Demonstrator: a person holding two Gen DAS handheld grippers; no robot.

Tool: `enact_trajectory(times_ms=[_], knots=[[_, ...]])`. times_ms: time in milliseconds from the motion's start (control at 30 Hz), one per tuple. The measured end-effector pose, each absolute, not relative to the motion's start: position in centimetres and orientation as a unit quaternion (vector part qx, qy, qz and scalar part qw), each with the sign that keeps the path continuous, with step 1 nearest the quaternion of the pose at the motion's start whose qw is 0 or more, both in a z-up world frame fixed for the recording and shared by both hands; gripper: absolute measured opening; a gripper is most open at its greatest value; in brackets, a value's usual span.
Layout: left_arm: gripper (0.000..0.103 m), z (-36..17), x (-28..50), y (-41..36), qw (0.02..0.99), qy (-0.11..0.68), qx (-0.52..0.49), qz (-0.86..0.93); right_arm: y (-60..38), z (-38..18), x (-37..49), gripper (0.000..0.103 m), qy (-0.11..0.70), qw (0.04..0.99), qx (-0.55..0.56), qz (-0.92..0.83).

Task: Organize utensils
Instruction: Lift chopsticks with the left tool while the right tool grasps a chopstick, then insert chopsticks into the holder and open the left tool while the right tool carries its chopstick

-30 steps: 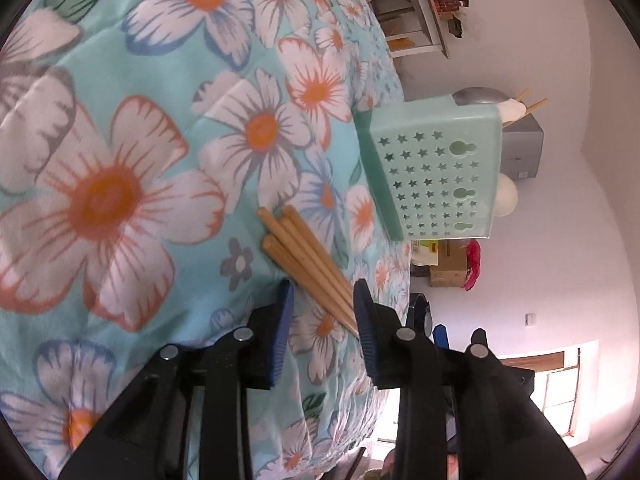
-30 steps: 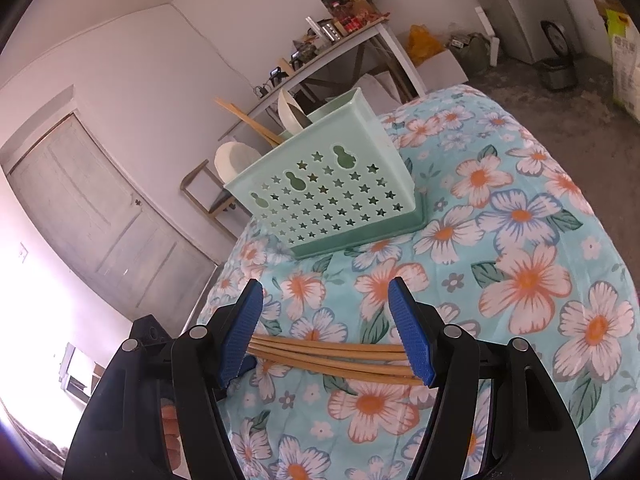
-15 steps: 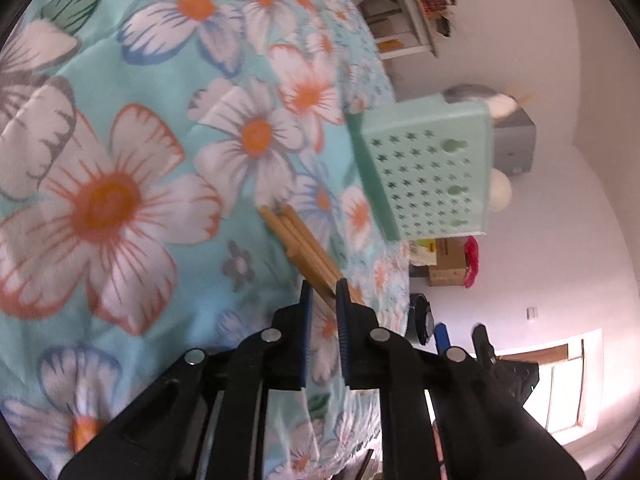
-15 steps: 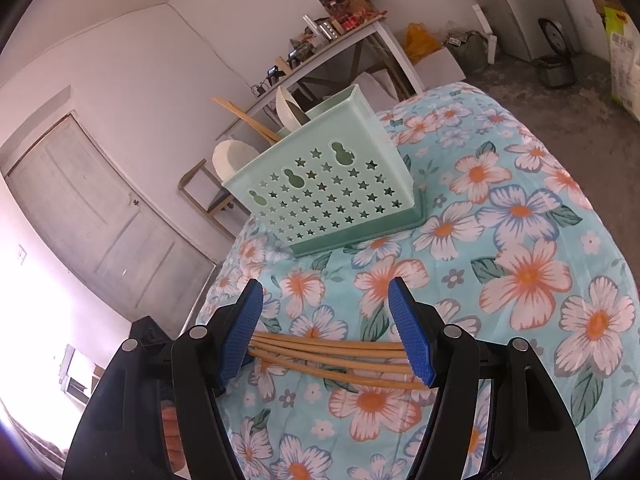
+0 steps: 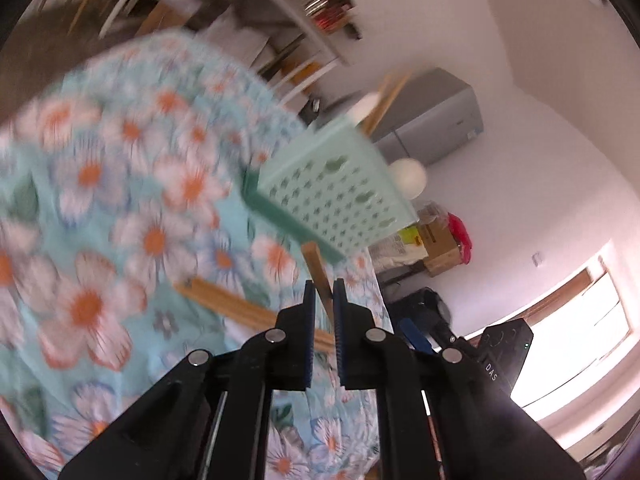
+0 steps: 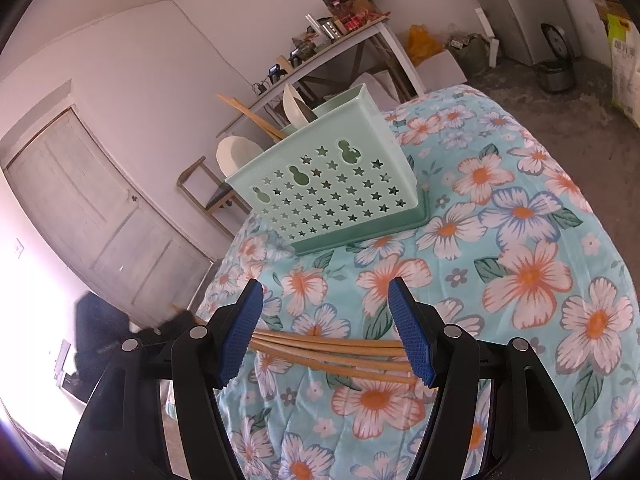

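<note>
Chopsticks [image 6: 328, 350] of pale wood lie bunched on the flowered cloth [image 6: 528, 240] over the desk, between the spread blue pads of the right tool [image 6: 326, 334], which touch none of them. The left tool [image 5: 320, 308] is closing, pinching one chopstick [image 5: 318, 270] lifted clear of the rest. Beyond stands the mint utensil basket [image 6: 332, 184] with spoons and sticks inside.

White letters reading "DAS" are showing on the side of a black device [image 5: 505, 354] sitting low beside the bright window [image 5: 576, 344] in the left wrist view. A yellow label [image 5: 408, 236] on the boxes beyond the device is staying too blurred to read.
</note>
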State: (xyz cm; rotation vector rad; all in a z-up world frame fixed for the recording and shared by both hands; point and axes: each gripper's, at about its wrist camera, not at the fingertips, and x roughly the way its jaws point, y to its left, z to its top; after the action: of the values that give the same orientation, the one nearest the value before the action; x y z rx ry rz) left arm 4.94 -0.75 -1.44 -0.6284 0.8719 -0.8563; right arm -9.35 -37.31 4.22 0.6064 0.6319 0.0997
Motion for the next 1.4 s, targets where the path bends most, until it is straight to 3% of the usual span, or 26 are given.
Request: enact_trajectory(times_ms=[367, 667, 967, 1100, 1400], knots=[[0.006, 4.3, 6.1, 4.0, 0.839, 0.298, -0.280, -0.359, -30.0, 5.0, -7.7, 0.061, 0.325, 0.923, 0.154, 0.135], [0.006, 5.6, 7.3, 7.3, 0.856, 0.253, -0.305, -0.333, -19.4, 2.4, -3.6, 0.039, 0.356, 0.916, -0.115, 0.147], [0.006, 5.5, 8.3, 10.0, 0.859, 0.234, -0.327, -0.315, -14.5, -1.5, -1.4, 0.023, 0.372, 0.872, -0.279, 0.152], [0.006, 5.0, 8.6, 10.7, 0.859, 0.236, -0.335, -0.308, -13.6, -2.6, -1.5, 0.013, 0.359, 0.868, -0.315, 0.135], [0.006, 5.1, 8.6, 11.1, 0.858, 0.233, -0.336, -0.309, -15.9, 0.7, -1.4, 0.009, 0.340, 0.901, -0.242, 0.117]])
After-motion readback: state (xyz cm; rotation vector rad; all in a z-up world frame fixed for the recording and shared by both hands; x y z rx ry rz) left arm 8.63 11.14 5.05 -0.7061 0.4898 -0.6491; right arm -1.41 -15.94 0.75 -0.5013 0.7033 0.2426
